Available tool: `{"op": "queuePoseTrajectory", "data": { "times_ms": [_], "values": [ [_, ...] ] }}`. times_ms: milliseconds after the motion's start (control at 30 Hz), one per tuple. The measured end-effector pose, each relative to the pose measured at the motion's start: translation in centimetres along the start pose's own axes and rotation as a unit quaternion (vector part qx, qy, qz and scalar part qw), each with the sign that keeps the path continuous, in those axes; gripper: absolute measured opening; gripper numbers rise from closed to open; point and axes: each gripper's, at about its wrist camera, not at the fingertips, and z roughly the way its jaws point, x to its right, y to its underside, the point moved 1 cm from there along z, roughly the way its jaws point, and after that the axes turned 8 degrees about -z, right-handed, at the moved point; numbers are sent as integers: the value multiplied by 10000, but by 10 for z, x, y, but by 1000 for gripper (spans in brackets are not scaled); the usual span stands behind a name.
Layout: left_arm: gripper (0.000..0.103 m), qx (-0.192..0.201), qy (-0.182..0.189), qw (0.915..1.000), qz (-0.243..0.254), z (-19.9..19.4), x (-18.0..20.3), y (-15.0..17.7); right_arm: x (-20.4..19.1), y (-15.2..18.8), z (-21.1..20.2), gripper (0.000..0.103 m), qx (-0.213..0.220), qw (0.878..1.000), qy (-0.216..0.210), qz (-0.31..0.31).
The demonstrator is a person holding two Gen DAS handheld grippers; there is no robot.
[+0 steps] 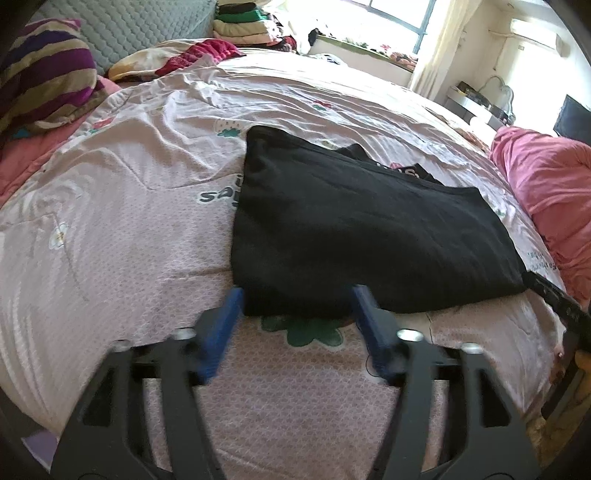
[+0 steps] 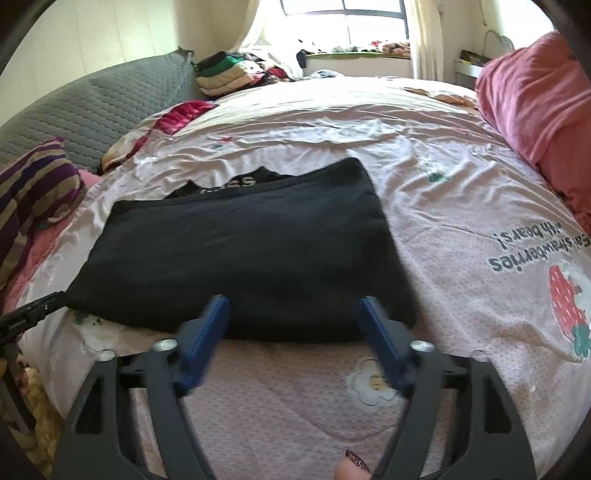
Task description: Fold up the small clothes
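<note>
Both grippers, left (image 1: 297, 295) & right (image 2: 295, 304), jaws wide, empty, at folded black garment (image 1: 354, 236) near edge.

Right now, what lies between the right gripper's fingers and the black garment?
Nothing: in the right wrist view the right gripper is open, its fingertips already at the black garment's near edge.

Daylight pours in from the window (image 1: 391, 22) at the far side of the room, blown out to white in both views. The bed (image 1: 129, 192) is evenly lit, with soft shadows in its creases. The blue fingers (image 2: 205, 343) are smeared with motion blur. Fisheye distortion bends the edges, and dark vignetting fills the corners.
</note>
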Motion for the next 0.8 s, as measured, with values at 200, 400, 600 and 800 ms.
{"op": "queuePoseTrajectory", "data": {
  "times_ms": [200,400,600,800],
  "values": [
    [74,100,-106,9998,-162,-6,-13,-5,-30,-5,-5,95,275,9986,-80,-449],
    [92,214,-276,9989,-315,-9,-27,-12,-62,-10,-7,97,417,9957,-296,-776],
    [93,261,-381,9978,-478,-8,-42,-22,-97,-15,1,98,365,9920,-643,-1023],
    [93,295,-541,9964,-577,0,-57,-42,-143,-20,16,98,219,9843,-836,-1540]
  ]
}}
